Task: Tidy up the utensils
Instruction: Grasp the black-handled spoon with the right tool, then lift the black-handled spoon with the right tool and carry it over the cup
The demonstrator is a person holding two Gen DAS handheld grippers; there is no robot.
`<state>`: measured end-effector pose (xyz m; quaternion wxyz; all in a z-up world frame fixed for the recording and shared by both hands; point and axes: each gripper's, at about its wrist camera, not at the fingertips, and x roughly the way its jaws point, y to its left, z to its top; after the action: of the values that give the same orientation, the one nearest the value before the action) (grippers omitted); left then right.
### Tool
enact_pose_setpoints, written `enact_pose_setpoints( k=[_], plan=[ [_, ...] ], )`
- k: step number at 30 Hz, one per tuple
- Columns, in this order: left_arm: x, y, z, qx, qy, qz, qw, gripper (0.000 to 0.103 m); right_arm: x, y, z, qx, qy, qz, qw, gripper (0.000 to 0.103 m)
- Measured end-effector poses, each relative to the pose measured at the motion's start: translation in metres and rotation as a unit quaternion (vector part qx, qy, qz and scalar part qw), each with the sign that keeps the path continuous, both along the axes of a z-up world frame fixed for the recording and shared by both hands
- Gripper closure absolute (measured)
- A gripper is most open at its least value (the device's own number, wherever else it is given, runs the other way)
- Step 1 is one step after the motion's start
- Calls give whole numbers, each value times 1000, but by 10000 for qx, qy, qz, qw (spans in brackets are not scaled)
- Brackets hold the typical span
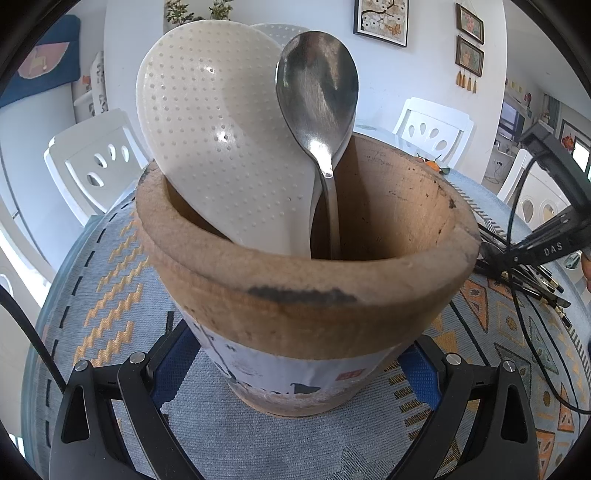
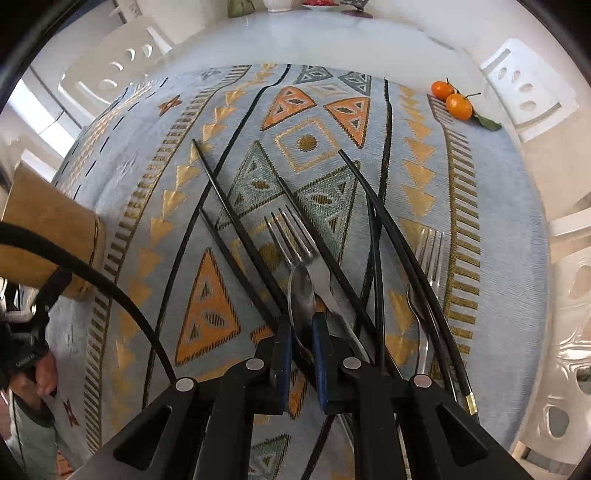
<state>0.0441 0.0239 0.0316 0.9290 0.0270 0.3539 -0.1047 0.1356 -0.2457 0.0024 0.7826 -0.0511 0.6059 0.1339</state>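
White walls (image 1: 388, 81) hung with framed pictures (image 1: 381, 20) — white cut-out chairs (image 1: 92, 162) ring the patterned tablecloth (image 2: 491, 221), brightly daylit.

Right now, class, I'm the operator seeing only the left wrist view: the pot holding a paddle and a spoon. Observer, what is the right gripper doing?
Observer: The right gripper is closed on a spoon lying on the cloth.
Operator: Which forks remain?
Observer: A fork beside that spoon and a second fork further right.
Operator: Anything on them?
Observer: Black chopsticks lie across the second fork.
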Motion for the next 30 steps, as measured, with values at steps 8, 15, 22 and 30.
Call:
enact_pose_setpoints(
  k=[8, 15, 22, 30],
  plan=[
    [-2, 2, 1, -25, -4, -7, 10000, 6, 17, -7, -4, 464, 490, -199, 9975, 89],
    [-1, 2, 1, -29, 0, -7, 10000, 6, 18, 7, 3, 488, 169, -51, 9987, 98],
    [-1, 2, 1, -32, -2, -7, 10000, 6, -21, 16, 47, 1139, -731, 188, 9906, 99],
    [-1, 2, 1, -32, -1, -8, 10000, 6, -44, 26, 104, 1840, -1662, 245, 9685, 99]
  ],
)
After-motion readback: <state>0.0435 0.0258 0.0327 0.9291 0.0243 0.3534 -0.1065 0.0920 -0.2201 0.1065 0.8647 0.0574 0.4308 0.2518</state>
